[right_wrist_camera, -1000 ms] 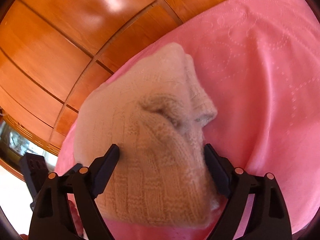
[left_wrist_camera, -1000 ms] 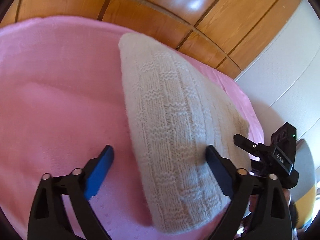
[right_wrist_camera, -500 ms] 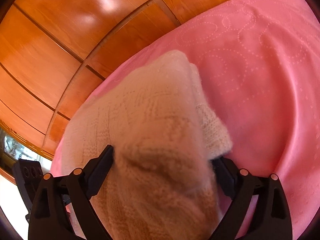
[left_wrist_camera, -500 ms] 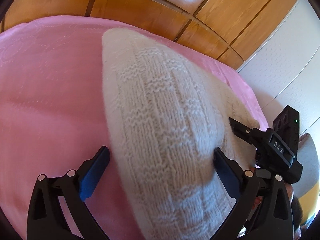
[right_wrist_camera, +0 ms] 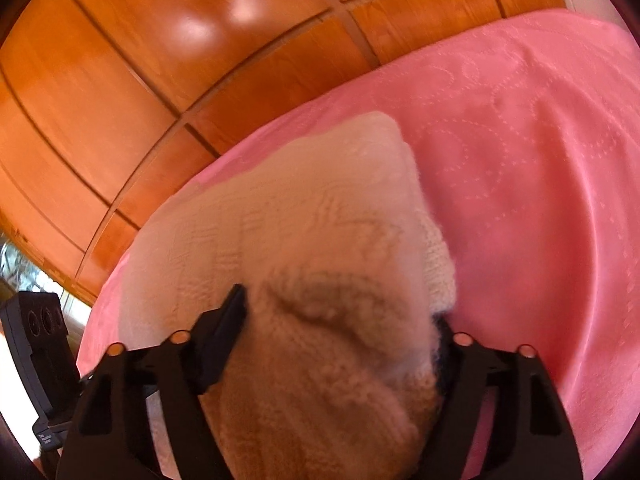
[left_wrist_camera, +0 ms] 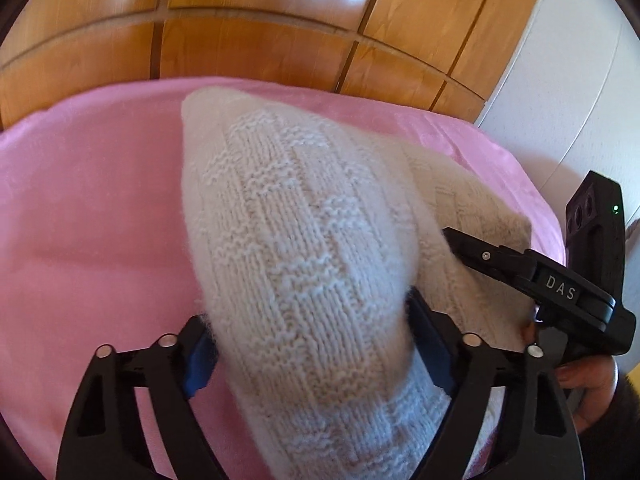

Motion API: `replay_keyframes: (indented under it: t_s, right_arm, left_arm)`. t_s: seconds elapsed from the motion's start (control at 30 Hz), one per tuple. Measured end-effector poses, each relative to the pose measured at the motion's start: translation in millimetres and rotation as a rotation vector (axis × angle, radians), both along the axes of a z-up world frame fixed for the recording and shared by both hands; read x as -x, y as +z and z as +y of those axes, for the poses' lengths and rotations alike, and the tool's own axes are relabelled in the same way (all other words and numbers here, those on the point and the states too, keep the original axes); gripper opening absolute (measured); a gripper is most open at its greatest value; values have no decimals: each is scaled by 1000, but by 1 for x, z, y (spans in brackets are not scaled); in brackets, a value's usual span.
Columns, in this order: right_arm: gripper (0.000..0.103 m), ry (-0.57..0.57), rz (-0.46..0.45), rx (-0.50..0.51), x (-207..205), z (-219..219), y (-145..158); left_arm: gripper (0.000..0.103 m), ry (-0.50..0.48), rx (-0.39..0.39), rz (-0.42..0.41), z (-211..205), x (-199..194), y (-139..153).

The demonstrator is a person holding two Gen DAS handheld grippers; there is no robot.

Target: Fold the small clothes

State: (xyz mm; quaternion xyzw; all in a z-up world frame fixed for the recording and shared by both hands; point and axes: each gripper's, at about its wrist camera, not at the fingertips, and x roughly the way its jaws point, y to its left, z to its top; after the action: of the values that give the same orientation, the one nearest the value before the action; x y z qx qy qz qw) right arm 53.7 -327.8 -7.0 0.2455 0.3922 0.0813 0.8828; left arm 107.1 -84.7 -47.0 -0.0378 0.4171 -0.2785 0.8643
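A cream knitted garment (left_wrist_camera: 304, 240) lies on a pink bedspread (left_wrist_camera: 92, 216). My left gripper (left_wrist_camera: 308, 332) is shut on a bunched fold at its near edge, and the knit fills the gap between the blue pads (left_wrist_camera: 198, 364). In the right wrist view the same knit (right_wrist_camera: 320, 248) lies on the pink spread (right_wrist_camera: 540, 184). My right gripper (right_wrist_camera: 340, 328) is shut on another thick fold of it. The right gripper also shows at the right in the left wrist view (left_wrist_camera: 452, 236), its finger on the knit.
A glossy wooden panelled wall (left_wrist_camera: 256, 36) runs behind the bed, and also shows in the right wrist view (right_wrist_camera: 160, 60). A white wall (left_wrist_camera: 560, 92) is at the right. The left gripper's body (right_wrist_camera: 36, 344) shows at the lower left in the right wrist view.
Both grippers have moved forward over the knit and closed from wide open onto bunched folds of it. The fabric now rises between the jaws.
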Motion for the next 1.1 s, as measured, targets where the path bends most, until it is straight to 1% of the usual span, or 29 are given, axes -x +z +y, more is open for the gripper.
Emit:
replay_keyframes:
  t_s: [0.07,0.13,0.27,0.4,0.5,0.6,0.73,0.87,1.0,1.07,1.1]
  right_arm:
    - [64,8,-17,18,3,3,3]
    - [61,13,-33,60,5,9,7]
    - [56,17,-60,137,12,22,17]
    - [50,26,-96,193,20,36,25]
    - [48,39,-121,203,24,45,31]
    - [45,67,-148,196,27,59,37]
    - [45,91,-193,190,25,79,43]
    - [44,133,-236,197,11,101,51]
    - [43,198,-263,243,-18,127,57]
    - [43,224,-287,259,-36,140,61]
    - [43,237,-310,271,-47,147,64]
  left_arm:
    - [75,-1,-14,-28,0,5,2]
    - [71,-5,-39,-66,-2,10,5]
    - [69,-8,-89,-134,-4,22,11]
    - [63,-7,-110,-186,0,33,16]
    - [59,3,-118,-236,4,43,22]
    - [58,32,-140,-297,12,51,29]
    - [56,78,-145,-318,27,49,35]
    - [55,129,-152,-343,46,41,40]
    - [53,183,-188,-398,63,21,49]
    - [51,213,-202,-438,71,11,54]
    - [47,228,-215,-463,73,5,57]
